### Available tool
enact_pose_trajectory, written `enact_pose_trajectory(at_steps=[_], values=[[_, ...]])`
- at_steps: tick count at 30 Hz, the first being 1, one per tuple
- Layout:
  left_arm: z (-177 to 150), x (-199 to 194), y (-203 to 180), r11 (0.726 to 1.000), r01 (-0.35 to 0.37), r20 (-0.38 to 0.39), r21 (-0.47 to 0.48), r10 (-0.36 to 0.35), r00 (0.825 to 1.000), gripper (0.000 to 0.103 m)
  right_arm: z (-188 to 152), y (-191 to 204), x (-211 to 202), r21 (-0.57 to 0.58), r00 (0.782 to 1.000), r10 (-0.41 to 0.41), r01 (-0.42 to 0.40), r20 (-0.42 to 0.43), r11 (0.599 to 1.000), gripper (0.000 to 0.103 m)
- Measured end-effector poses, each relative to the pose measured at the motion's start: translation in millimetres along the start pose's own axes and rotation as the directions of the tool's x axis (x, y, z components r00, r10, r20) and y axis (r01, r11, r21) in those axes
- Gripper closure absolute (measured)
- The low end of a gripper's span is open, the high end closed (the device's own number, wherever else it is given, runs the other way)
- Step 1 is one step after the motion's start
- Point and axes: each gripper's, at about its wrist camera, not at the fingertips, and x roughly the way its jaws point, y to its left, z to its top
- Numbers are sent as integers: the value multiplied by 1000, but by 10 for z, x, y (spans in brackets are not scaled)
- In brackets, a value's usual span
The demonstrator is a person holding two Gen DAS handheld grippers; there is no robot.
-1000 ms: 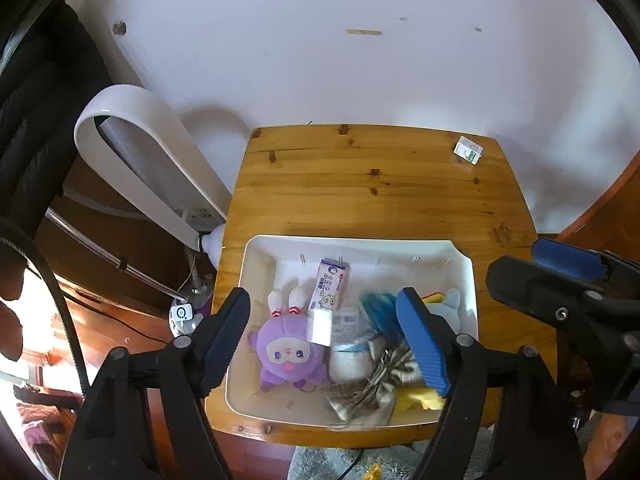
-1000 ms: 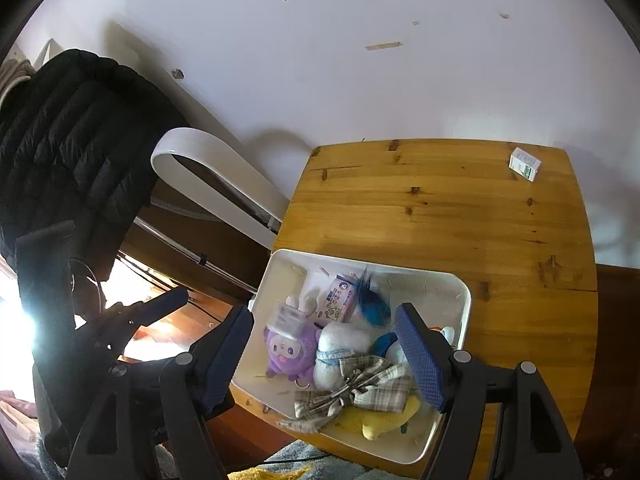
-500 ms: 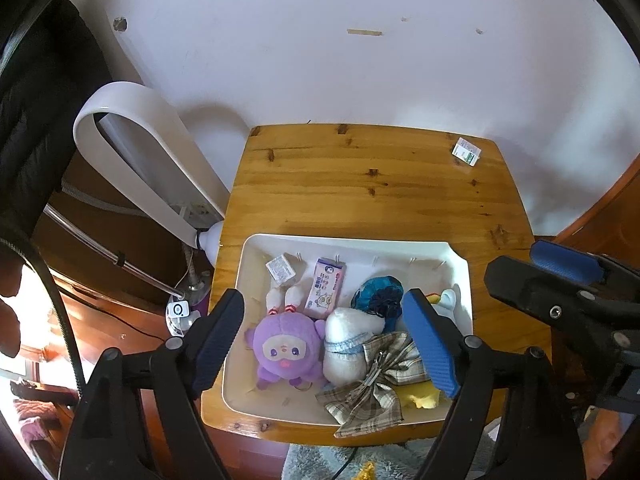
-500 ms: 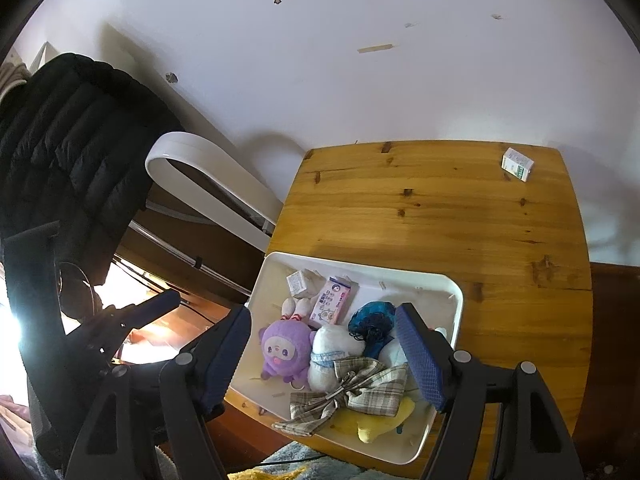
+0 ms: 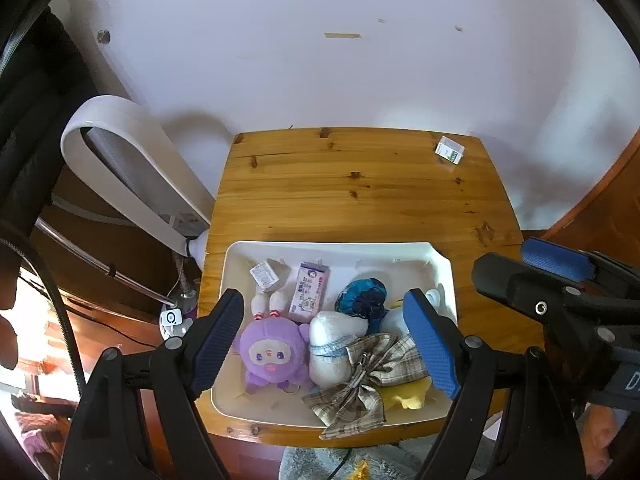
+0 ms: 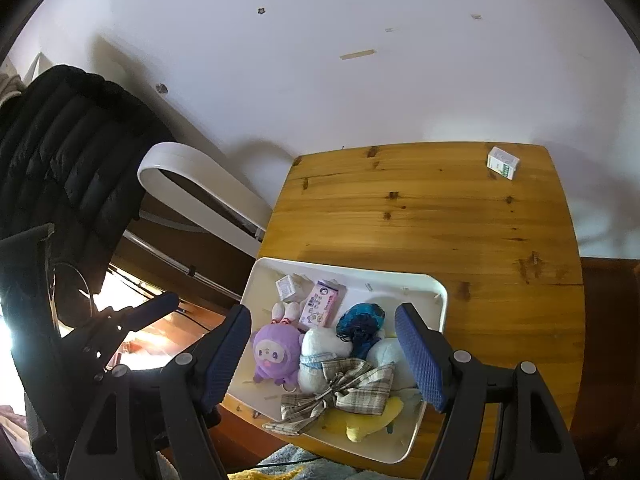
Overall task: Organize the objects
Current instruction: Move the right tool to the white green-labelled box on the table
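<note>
We look down from above in both wrist views, facing the wall, well back from the wooden table (image 5: 360,196) (image 6: 440,216). Both share the white tray (image 5: 340,249) (image 6: 352,274); our right view sits further right.

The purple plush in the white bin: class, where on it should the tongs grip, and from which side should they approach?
Grip the purple plush across its round head, coming straight down from above. It lies face up by the white bin's left wall, with the white plush pressing its right side, so sideways entry is blocked. Its thin white ears would probably slip.
</note>
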Motion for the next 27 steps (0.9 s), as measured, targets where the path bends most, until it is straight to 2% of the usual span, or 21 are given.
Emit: enact_pose_trajectory(at_steps=[12,18,27], values=[[70,-13,-143,998,51,19,24,-51,998,18,102,-186,-65,-14,998,-33,34,51,999,28],[123,-11,-227,994,97,31,48,-98,995,16,396,-454,-78,-53,982,-139,147,131,988,28],[255,123,-297,978,197,36,63,-199,979,14,1052,-1092,186,-94,951,-250,270,183,958,28]])
